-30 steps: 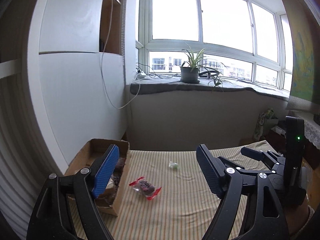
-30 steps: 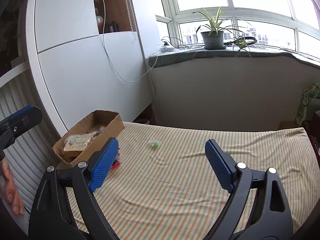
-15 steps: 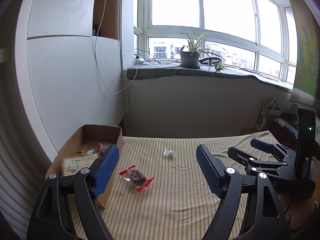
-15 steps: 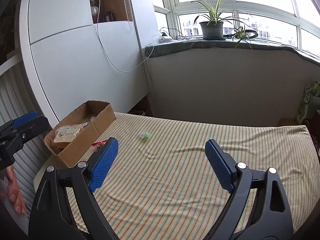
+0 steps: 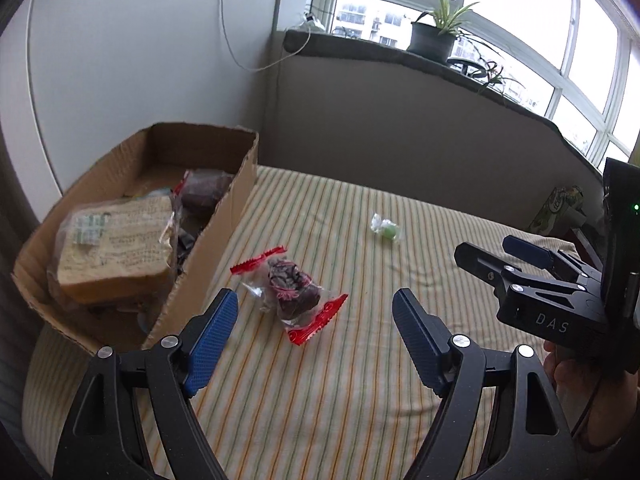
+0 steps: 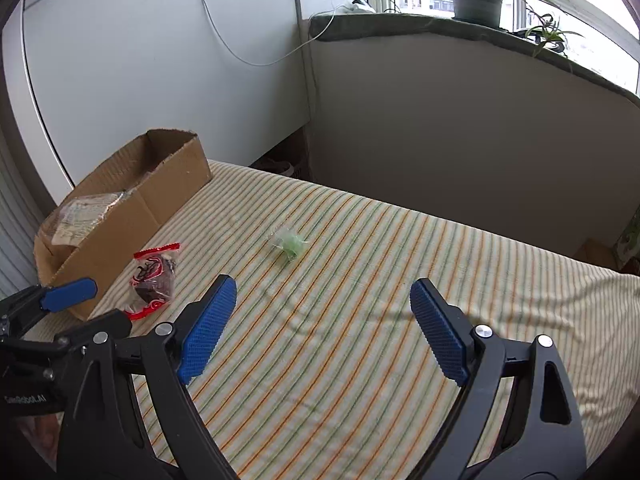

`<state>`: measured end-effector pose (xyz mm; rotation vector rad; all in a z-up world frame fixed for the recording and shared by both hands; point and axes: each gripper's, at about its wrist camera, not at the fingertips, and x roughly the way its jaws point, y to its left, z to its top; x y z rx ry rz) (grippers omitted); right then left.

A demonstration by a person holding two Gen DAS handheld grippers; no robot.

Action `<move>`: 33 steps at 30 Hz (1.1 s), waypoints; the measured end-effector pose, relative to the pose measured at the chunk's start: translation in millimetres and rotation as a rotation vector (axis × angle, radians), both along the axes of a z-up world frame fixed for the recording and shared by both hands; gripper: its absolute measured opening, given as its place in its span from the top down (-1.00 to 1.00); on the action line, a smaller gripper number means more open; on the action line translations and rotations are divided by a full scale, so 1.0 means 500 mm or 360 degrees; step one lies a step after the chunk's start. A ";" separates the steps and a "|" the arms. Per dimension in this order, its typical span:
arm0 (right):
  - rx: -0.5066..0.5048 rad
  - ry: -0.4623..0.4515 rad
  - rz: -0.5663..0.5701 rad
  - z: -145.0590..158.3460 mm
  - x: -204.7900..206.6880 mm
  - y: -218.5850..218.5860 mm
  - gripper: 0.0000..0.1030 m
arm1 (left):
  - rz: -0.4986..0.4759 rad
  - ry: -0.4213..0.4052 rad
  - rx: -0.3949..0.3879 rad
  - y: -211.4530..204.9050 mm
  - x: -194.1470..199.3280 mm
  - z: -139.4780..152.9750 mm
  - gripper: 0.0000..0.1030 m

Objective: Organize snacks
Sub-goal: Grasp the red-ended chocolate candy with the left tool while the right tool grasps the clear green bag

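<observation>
Left gripper (image 5: 314,320): jaws wide apart, empty.
Right gripper (image 6: 322,322): jaws wide apart, empty.
Red-ended snack packet (image 5: 290,290): at 12 o'clock before the left gripper, beside the cardboard box (image 5: 224,216).
Green sweet (image 6: 290,242): blurred, at 11 o'clock.
Box contents: partly hidden.

The cloth (image 5: 340,380) is cream with thin orange and green stripes. On it, the box (image 5: 224,216) is plain brown cardboard. Just beside the box lies a clear wrapper (image 5: 290,294) with red ends around a dark maroon snack bearing white swirls. Farther from the box sits a pale green sweet (image 5: 386,230) in clear film. Inside the box, a tan packet (image 5: 116,248) carries small green marks. Both the left gripper (image 5: 314,340) and the right gripper (image 6: 322,330) are black with blue dimpled pads.
</observation>
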<state>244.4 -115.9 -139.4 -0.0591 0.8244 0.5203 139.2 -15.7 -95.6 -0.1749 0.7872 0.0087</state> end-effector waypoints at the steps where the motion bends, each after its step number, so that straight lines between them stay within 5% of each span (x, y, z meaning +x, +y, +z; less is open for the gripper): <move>1: -0.0025 0.0017 0.0025 -0.010 0.013 0.011 -0.77 | 0.0021 0.0050 -0.0031 0.003 0.008 -0.017 -0.55; 5: -0.0089 0.0062 0.0105 -0.038 0.053 0.040 -0.77 | 0.0085 0.0183 -0.0086 0.003 0.028 -0.068 -0.55; 14: -0.0162 0.0070 0.0277 -0.055 0.095 0.089 -0.76 | 0.0217 0.0224 -0.0094 -0.009 0.070 -0.083 -0.55; 19: -0.0176 0.0113 0.0343 -0.072 0.101 0.103 -0.38 | 0.0273 0.0222 -0.0091 -0.011 0.091 -0.086 -0.55; 26: -0.0160 0.0113 0.0361 -0.076 0.106 0.097 -0.25 | 0.0281 0.0217 -0.0051 -0.020 0.115 -0.095 -0.61; 30: -0.0179 0.0087 0.0364 -0.075 0.107 0.097 0.33 | 0.0262 0.0200 -0.0060 -0.023 0.116 -0.096 -0.61; 31: -0.0171 0.0086 0.0359 -0.075 0.109 0.098 0.53 | 0.0254 0.0191 -0.0072 -0.020 0.114 -0.098 -0.56; 33: -0.0140 0.0093 0.0356 -0.075 0.111 0.091 0.53 | 0.0252 0.0174 -0.0070 -0.017 0.113 -0.097 0.17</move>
